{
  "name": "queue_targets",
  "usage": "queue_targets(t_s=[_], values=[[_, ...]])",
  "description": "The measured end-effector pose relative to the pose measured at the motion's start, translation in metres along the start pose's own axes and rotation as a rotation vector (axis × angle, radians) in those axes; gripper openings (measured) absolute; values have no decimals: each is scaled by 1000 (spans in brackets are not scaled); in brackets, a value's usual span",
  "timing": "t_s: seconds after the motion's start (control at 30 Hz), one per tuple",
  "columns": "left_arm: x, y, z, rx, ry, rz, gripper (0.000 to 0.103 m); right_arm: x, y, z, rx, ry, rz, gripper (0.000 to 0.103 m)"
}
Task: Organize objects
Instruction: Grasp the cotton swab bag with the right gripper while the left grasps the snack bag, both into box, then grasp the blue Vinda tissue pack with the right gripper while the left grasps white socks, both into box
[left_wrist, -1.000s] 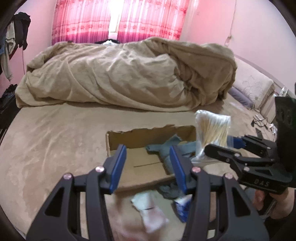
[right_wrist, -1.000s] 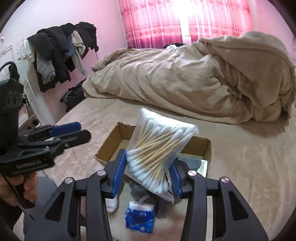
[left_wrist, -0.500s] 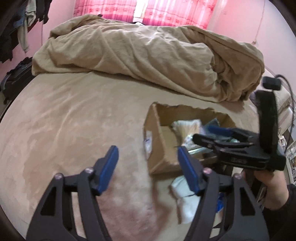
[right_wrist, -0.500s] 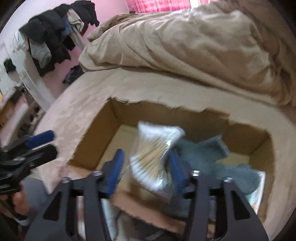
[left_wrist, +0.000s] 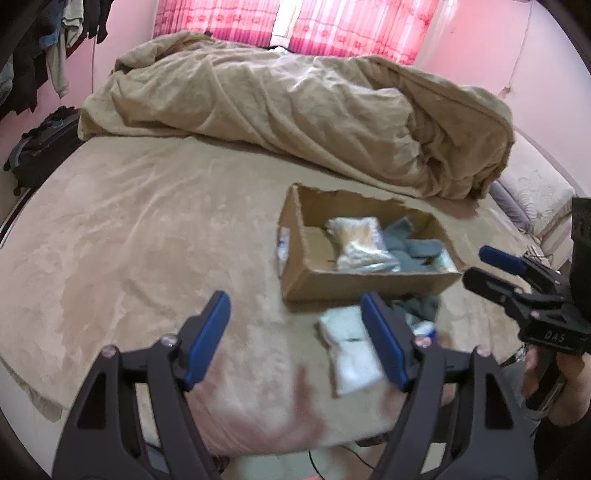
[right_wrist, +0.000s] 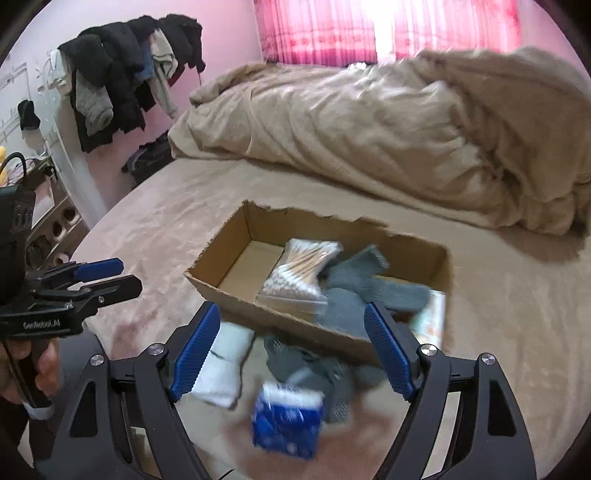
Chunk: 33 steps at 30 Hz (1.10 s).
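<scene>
An open cardboard box (right_wrist: 225, 275) (left_wrist: 364, 282) sits on the tan bed. Inside it lies a clear bag of cotton swabs (right_wrist: 299, 269) (left_wrist: 356, 242) beside a grey cloth (right_wrist: 364, 284) (left_wrist: 410, 245). My right gripper (right_wrist: 291, 349) hangs over the box's near edge, its jaws opening, nothing pressed between them. In front of the box lie a white folded cloth (right_wrist: 223, 363) (left_wrist: 349, 349), grey socks (right_wrist: 321, 369) and a blue tissue pack (right_wrist: 286, 419). My left gripper (left_wrist: 297, 338) hovers left of the box, jaws opening and holding nothing, with the white cloth just inside its right finger.
A heaped tan duvet (left_wrist: 295, 110) fills the back of the bed. Dark clothes hang on a rack (right_wrist: 122, 85) at the left wall, with a bag (left_wrist: 40, 147) on the floor. A pillow (left_wrist: 532, 192) lies at the right. Pink curtains (right_wrist: 369, 29) cover the window.
The right gripper lowered the swab bag into the box, let it go and drew back, jaws spreading. The left gripper moved left of the box and opened wider.
</scene>
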<state>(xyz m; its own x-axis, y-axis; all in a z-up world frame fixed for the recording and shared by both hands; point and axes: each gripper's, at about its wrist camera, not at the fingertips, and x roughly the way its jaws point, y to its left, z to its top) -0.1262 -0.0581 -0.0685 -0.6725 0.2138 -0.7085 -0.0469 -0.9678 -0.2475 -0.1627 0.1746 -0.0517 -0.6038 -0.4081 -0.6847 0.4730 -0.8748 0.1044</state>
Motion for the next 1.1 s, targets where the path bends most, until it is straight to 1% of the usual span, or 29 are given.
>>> queue_targets(t_s=[0.13, 0.2, 0.3, 0.43, 0.57, 0.73, 0.9, 1.1], values=[[-31, -23, -10, 32, -32, -15, 79, -41, -1, -5, 14, -44, -12, 83], [-41, -31, -13, 33, -34, -24, 79, -61, -2, -10, 27, -61, -16, 83], [-51, -42, -21, 31, -32, -38, 80, -79, -2, -18, 44, -70, -21, 83], [-52, -55, -35, 44, -22, -24, 80, -90, 0, -31, 50, -64, -36, 83], [-41, -60, -48, 48, -5, -7, 80, -89, 0, -46, 59, -46, -50, 83], [-17, -60, -65, 53, 26, 24, 80, -72, 2, -63, 64, -6, -52, 83], [11, -52, -80, 36, 63, 29, 80, -44, 5, -76, 53, 37, -52, 83], [37, -39, -93, 4, 89, 14, 80, -6, 6, -93, 61, 96, -41, 83]])
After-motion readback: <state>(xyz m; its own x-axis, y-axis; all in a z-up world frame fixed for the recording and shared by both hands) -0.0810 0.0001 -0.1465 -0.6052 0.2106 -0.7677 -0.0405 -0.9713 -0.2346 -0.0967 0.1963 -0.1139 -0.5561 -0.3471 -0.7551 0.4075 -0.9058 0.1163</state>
